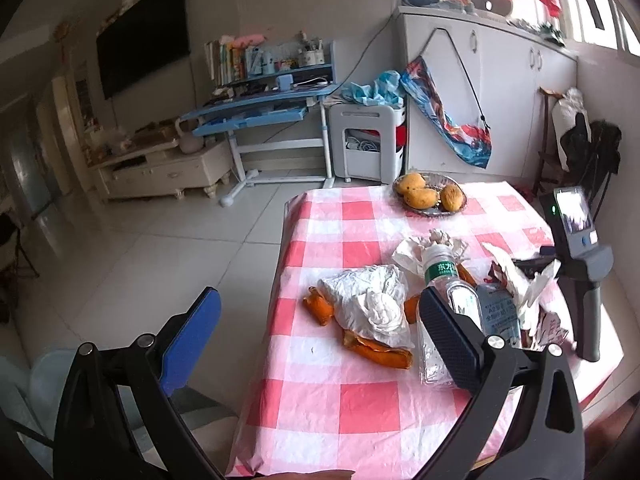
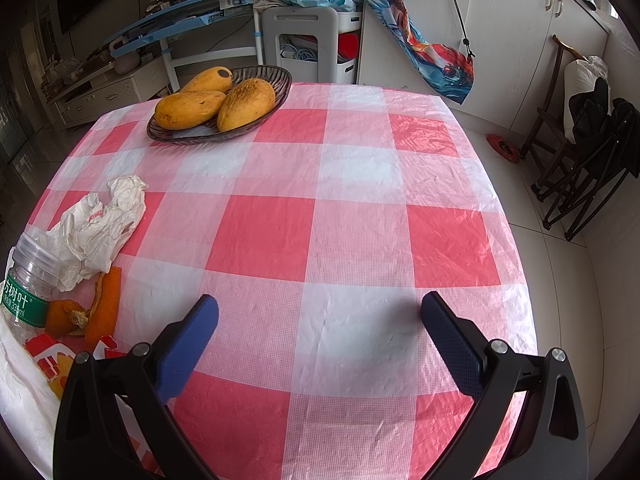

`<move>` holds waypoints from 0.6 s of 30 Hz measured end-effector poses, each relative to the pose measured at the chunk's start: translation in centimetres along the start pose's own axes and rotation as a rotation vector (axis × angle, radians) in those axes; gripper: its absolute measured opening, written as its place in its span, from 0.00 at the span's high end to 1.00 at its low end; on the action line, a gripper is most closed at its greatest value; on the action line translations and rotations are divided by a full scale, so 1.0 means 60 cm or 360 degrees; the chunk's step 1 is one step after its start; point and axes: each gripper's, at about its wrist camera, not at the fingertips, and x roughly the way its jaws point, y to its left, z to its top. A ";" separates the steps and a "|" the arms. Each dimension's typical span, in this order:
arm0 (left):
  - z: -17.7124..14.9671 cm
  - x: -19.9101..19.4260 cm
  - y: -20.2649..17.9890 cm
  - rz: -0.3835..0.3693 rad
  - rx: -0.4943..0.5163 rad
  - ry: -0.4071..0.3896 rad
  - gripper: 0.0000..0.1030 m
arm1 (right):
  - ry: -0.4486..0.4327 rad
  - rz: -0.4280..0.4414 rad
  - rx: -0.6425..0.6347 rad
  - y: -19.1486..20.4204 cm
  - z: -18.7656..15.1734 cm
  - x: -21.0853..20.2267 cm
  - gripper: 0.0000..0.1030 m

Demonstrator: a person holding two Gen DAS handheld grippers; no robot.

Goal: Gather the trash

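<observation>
The plastic bottle (image 2: pixel 28 280) has a green label with white Chinese letters and "335ml".

Bottle (image 1: pixel 444 276) right of tissue wad (image 1: pixel 370 304), mango basket (image 1: pixel 430 196) behind.

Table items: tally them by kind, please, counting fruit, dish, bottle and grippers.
Mangoes: 3
Wicker dish: 1
Plastic bottle: 1
Grippers, both open: 2 (left gripper, right gripper)
Total: 7
Crumpled paper and orange peel are too overlapped to count.

Checked table (image 2: pixel 360 216) with trash (image 1: pixel 372 304), mango basket (image 2: pixel 224 128).
</observation>
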 end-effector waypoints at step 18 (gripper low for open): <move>0.007 0.030 -0.015 -0.0084 0.0067 0.0089 0.07 | 0.0000 0.0000 0.0000 0.000 0.000 0.000 0.06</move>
